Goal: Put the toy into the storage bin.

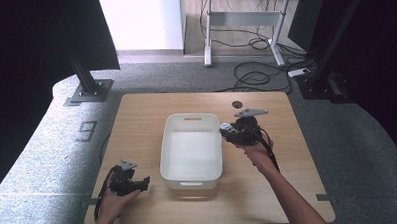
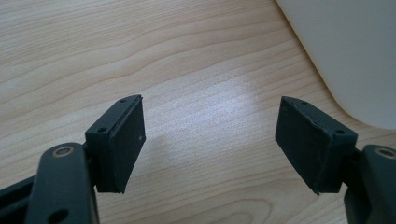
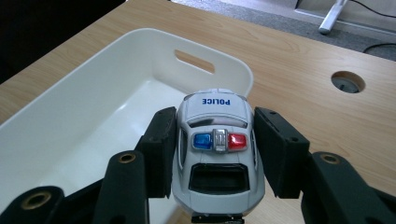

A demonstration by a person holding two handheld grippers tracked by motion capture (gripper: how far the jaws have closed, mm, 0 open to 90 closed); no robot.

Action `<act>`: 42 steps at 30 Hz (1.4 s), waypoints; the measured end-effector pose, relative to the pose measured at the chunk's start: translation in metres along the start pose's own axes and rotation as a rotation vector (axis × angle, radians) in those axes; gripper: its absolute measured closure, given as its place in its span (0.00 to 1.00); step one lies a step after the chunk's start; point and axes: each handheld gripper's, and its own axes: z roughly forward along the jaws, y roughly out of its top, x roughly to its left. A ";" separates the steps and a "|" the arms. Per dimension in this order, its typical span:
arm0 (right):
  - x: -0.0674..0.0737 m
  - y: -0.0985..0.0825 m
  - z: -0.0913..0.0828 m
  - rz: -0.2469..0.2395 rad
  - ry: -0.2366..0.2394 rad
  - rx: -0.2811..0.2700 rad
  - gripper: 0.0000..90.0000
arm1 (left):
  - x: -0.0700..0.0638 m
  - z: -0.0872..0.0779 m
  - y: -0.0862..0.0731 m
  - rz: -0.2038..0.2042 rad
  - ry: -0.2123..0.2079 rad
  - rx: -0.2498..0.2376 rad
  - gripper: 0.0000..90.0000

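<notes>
A white toy police car (image 3: pixel 216 149) with a blue and red roof light sits between the jaws of my right gripper (image 3: pixel 215 151), which is shut on its sides. In the high view the right gripper (image 1: pixel 226 130) holds the car (image 1: pixel 225 127) in the air at the right rim of the white bin (image 1: pixel 192 171), near its far end. The bin (image 3: pixel 70 100) has nothing in it. My left gripper (image 1: pixel 145 183) rests low at the table's near left, beside the bin, and its jaws (image 2: pixel 210 142) stand open over bare wood.
The wooden table (image 1: pixel 136 119) has a round cable hole (image 1: pixel 238 104) at the far right. The bin's corner (image 2: pixel 355 51) lies just right of the left gripper. Beyond the table are grey carpet, cables and a desk frame.
</notes>
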 end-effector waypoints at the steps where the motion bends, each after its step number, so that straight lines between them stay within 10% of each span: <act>1: 0.003 0.003 0.003 -0.004 0.005 0.005 0.57 | 0.000 0.000 0.000 0.002 -0.001 0.001 0.28; 42: 0.079 0.031 0.096 -0.057 0.065 0.115 0.57 | 0.000 -0.002 0.001 -0.001 -0.017 -0.007 0.28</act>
